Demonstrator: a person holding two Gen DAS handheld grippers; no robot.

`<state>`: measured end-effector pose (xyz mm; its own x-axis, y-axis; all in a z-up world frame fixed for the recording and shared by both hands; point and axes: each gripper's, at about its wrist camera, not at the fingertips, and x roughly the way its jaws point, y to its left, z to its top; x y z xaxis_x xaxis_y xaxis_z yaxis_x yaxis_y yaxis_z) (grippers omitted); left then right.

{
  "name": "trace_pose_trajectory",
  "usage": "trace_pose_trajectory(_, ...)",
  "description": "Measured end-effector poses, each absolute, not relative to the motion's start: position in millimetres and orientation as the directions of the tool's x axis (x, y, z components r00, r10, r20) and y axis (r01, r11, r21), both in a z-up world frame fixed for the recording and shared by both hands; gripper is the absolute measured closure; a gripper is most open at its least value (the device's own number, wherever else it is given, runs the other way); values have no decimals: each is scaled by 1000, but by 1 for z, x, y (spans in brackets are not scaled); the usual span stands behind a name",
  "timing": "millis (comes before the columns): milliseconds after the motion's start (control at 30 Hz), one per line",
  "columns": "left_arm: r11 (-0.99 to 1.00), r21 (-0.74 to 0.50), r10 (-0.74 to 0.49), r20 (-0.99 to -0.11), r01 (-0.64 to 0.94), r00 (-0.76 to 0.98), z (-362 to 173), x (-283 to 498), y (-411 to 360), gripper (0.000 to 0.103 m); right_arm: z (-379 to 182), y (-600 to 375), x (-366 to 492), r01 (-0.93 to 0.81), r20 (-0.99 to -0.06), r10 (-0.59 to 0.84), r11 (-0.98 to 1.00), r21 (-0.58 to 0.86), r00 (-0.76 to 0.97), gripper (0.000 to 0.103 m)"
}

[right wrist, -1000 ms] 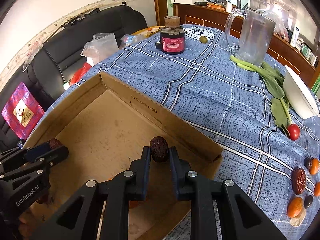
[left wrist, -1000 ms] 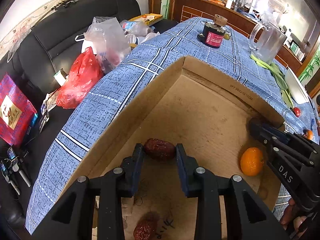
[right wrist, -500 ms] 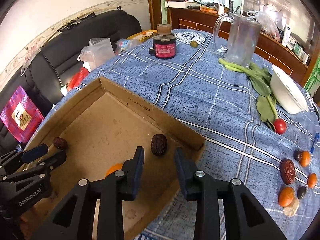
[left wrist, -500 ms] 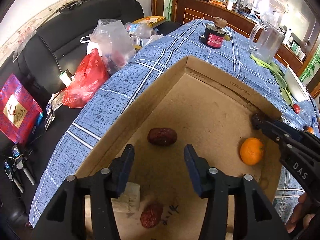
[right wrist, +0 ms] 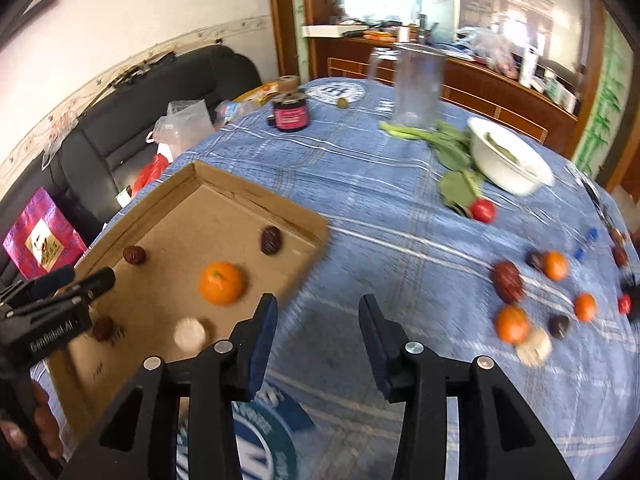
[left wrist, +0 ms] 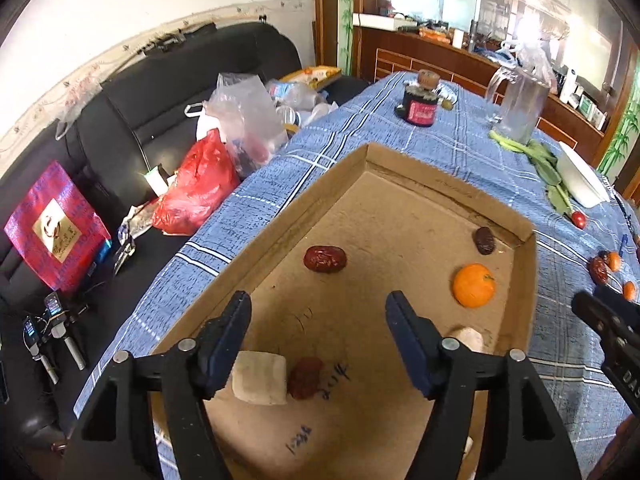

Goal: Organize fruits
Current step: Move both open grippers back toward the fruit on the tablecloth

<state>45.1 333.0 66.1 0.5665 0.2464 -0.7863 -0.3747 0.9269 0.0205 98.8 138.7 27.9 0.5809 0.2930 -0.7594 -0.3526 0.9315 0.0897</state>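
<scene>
A shallow cardboard box (left wrist: 532,264) (right wrist: 304,220) lies on the blue checked tablecloth. In it lie a red date (left wrist: 324,259) (right wrist: 134,255), a darker date (left wrist: 484,240) (right wrist: 271,240), an orange (left wrist: 474,285) (right wrist: 222,283), another red date (left wrist: 305,377) and pale lumps (left wrist: 259,378). My left gripper (left wrist: 318,344) is open and empty above the box's near part. My right gripper (right wrist: 316,344) is open and empty over the tablecloth, right of the box. Several loose fruits lie at the right: a red date (right wrist: 508,281), small oranges (right wrist: 512,324).
A glass jug (right wrist: 418,88), a dark jar (right wrist: 290,114), green leaves (right wrist: 452,148), a white bowl (right wrist: 508,160) and a red tomato (right wrist: 483,211) stand at the table's far side. A black sofa with plastic bags (left wrist: 192,188) is left of the table.
Both grippers let go of their dates, which now lie in the box. Both opened and pulled back and up; the right one swung right, toward the loose fruits.
</scene>
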Motion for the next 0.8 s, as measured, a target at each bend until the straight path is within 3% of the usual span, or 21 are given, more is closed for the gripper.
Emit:
trace_pose_trajectory(300,947,-11,216,-715,-320,665,88,20,282,26,34,53,40,-207,-745,213,973,103,632,53)
trace_pose_trajectory(800,999,-10,14,-747,-32,665,78,38,134,26,33,-82,-6,46,-746,47,994,103,664,52)
